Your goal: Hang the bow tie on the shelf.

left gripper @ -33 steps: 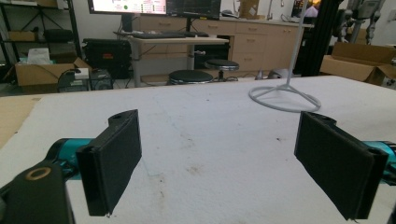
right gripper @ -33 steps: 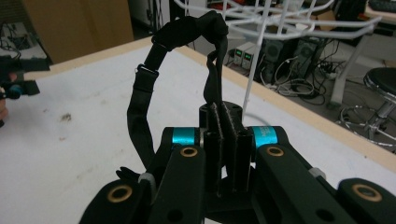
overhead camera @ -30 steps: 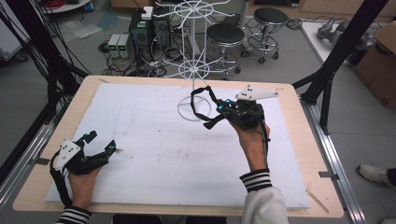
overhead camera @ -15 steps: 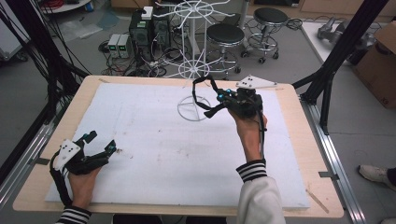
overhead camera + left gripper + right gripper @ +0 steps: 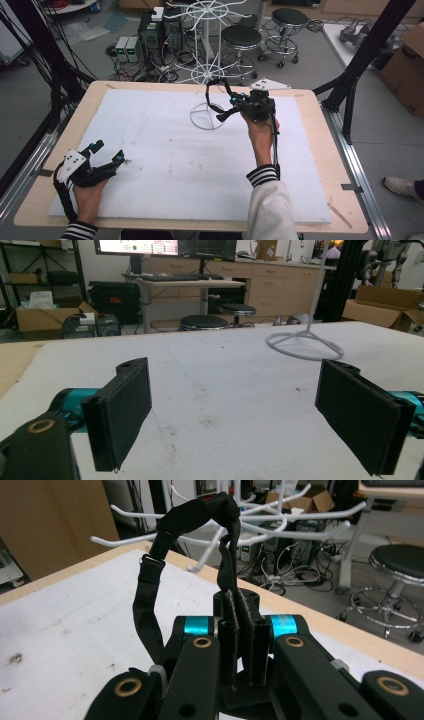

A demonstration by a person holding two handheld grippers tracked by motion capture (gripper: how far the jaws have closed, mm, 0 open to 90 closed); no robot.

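Jaws of the right gripper (image 5: 224, 114) pinch a black strap (image 5: 172, 555), lifted near the table's (image 5: 60, 200) far edge, beside the white wire rack (image 5: 206, 75); the strap's top seems to loop over a rack arm. Near the front-left corner, the left gripper (image 5: 107, 159) rests spread wide, holding nothing.

high view overlooks table (image 5: 300, 200); gripper views skim it closely.

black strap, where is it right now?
High view: the black strap hangs looped from the shut right gripper at the table's far middle, against the white wire rack, above its ring base.
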